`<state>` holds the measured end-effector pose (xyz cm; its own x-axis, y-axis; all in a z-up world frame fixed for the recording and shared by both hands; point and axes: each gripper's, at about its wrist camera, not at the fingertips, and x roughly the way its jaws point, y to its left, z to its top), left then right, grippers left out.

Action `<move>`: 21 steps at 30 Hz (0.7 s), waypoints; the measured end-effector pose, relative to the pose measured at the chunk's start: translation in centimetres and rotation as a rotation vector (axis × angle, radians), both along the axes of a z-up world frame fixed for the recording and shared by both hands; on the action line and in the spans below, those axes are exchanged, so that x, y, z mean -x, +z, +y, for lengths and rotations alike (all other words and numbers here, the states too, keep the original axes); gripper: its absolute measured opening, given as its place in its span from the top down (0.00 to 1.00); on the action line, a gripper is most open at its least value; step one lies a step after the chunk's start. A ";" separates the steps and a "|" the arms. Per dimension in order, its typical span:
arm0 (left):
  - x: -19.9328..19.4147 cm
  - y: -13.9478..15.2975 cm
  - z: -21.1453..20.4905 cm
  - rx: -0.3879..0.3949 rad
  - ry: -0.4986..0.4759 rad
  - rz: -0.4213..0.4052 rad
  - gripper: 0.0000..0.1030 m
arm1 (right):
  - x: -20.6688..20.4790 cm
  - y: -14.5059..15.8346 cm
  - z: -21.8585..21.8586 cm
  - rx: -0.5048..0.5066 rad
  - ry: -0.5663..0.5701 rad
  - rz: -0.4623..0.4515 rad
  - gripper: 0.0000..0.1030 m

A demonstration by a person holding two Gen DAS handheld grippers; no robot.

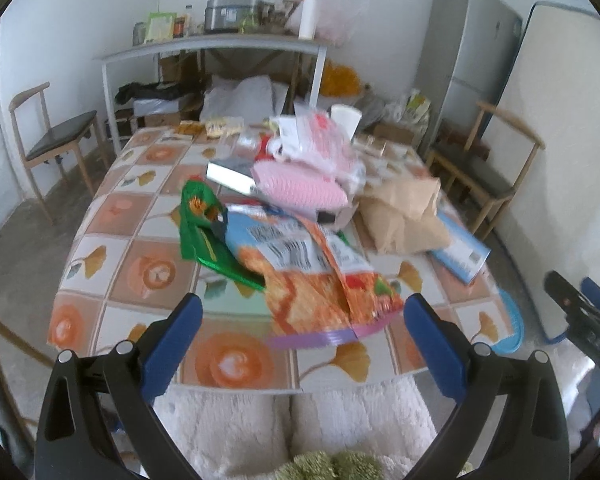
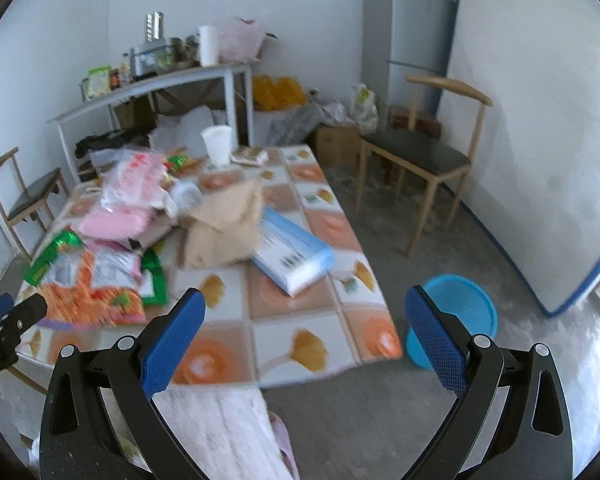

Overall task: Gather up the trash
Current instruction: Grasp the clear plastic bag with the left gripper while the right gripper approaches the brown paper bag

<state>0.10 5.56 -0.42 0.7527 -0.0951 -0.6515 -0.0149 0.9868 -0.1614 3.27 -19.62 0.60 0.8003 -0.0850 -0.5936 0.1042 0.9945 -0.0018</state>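
The trash lies heaped on a low table (image 1: 112, 216) covered with a cloth of orange circles and yellow leaves. Nearest the front edge is an orange snack bag (image 1: 320, 280), flat and crumpled, with a white barcode label facing up; a green wrapper (image 1: 198, 224) sticks out from under its left side. Behind these sits a pink packet (image 1: 300, 186) with a pale pink plastic bag (image 1: 324, 140) piled on top, and a small grey box (image 1: 230, 174) just to the left of the packet. To the right of the pile is a crumpled brown paper bag (image 2: 224, 228), and leaning against it on the far right is a long light-blue box (image 2: 292, 256) lying at a slant. A white paper cup (image 2: 218, 144) stands upright near the back of the table. On the floor beside the table's right front corner is a blue basket (image 2: 456, 312), apart from the table. The left gripper (image 1: 304, 316) hovers over the front edge of the table with its blue fingers spread wide on either side of the near end of the snack bag, gripping nothing. The right gripper (image 2: 304, 312) is also spread wide and empty, held above the table's right front corner. Wooden chairs stand on both sides, and a grey fridge (image 2: 408, 36) is in the far corner.
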 end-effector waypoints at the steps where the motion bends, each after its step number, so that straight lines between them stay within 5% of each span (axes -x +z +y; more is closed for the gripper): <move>1: 0.2 0.1 0.9 0.028 -0.009 -0.026 0.04 | -0.3 0.1 0.2 -0.004 0.011 -0.008 0.08; 7: 0.4 0.4 4.5 0.151 -0.054 -0.127 0.04 | -2.7 -0.1 2.5 -0.048 0.156 -0.063 0.08; 14: -0.6 1.6 6.8 0.157 -0.088 -0.240 0.04 | -4.4 -0.3 4.4 -0.060 0.240 -0.068 0.08; 21: -6.8 5.5 7.9 0.156 -0.228 -0.266 0.04 | -7.5 0.4 5.2 -0.140 0.293 -0.037 0.08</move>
<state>6.86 13.41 5.12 0.8416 -0.3626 -0.4003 0.2651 0.9230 -0.2788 10.77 -14.41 1.04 0.8001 0.2326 -0.5530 -0.1890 0.9726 0.1356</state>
